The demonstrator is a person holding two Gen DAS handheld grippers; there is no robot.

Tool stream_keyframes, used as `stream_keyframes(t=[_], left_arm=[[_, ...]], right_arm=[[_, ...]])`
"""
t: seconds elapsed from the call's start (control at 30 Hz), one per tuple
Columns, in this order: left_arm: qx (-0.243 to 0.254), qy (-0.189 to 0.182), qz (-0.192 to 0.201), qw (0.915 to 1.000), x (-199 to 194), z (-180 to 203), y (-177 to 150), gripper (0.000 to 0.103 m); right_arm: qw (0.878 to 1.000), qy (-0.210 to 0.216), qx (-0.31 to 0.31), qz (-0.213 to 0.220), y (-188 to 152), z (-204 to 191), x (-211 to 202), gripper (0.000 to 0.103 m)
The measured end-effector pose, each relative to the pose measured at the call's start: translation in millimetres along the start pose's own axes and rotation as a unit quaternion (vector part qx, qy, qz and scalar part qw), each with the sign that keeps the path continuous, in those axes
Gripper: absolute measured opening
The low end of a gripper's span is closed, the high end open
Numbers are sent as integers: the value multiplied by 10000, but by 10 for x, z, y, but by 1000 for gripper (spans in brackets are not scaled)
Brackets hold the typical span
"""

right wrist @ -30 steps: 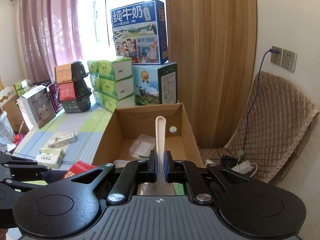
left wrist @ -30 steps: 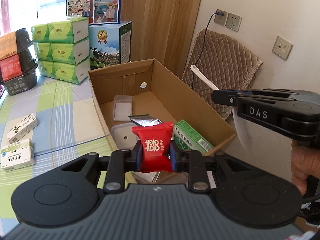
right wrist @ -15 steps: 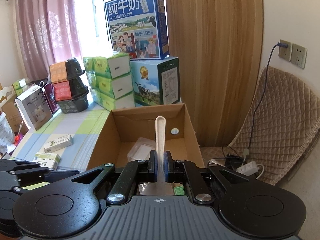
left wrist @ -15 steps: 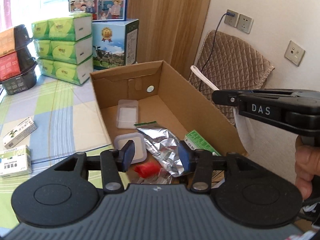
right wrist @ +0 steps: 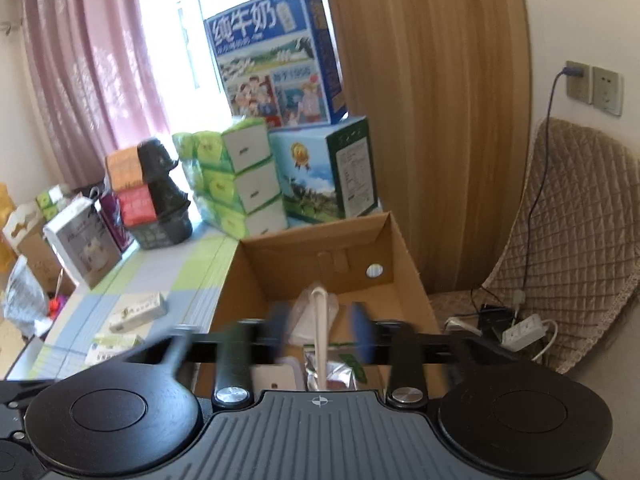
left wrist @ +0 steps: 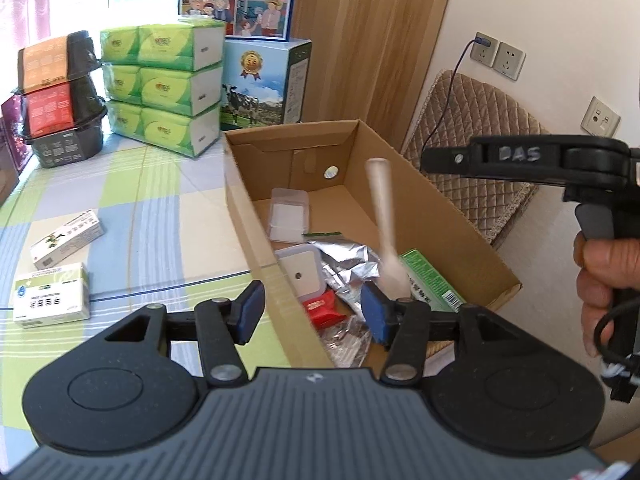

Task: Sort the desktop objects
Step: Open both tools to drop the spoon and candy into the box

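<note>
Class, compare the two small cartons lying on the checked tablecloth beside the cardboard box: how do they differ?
The slim carton is long and narrow; the squat carton is shorter and thicker. The slim carton lies farther back, angled; the squat carton sits nearer, almost square-on. Both are white with green print, outside the cardboard box.

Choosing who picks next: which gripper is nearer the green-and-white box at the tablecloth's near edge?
Left. The left gripper is open at the cardboard carton's left wall, just right of the green-and-white box. The right gripper is over the carton's right side, farther away.
</note>
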State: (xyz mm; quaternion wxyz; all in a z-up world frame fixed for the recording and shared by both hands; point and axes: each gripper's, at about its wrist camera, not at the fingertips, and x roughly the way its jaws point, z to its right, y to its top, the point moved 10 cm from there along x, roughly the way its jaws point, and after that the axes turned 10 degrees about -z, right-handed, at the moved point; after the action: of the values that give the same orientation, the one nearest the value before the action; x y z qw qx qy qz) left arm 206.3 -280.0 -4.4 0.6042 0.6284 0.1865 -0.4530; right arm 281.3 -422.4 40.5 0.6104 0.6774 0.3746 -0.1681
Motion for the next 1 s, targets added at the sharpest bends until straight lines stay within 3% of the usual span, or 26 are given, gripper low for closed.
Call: stream_keyframes(t=[0.2,0.3,0.4,0.5,0.6,0.87,1.0], left_arm=[[-129,38,20,9999,-104,-134,-76,49],[-172,33,95,9998,-189,-189,-124,57],[-196,85,134,9997,-275,-240,-174,59],[-252,116,189,9994,-368,-292,-211,61],[-314,130,291,9990,-472,-338,-245,72],[-413,237,382,9981,-688,-526,-350,82],[-395,321,422,9978,-773,-622,-395,87]], right_arm=[[9999,-65,106,-95,-124,44,-90,51],[9998,-78,130,-162,-225,32,-145,53],[9997,-103,61,-229,-337,-32,-202,56],[9996,-131,42,-254,-430,-108,-270,60],[9996,-94,-5,-269,-507,-207,-336,65],[9994,-77,-273,-200,-594,-498,-464,87],[9990,-103,-393,-207,-625,-631,-480,93]])
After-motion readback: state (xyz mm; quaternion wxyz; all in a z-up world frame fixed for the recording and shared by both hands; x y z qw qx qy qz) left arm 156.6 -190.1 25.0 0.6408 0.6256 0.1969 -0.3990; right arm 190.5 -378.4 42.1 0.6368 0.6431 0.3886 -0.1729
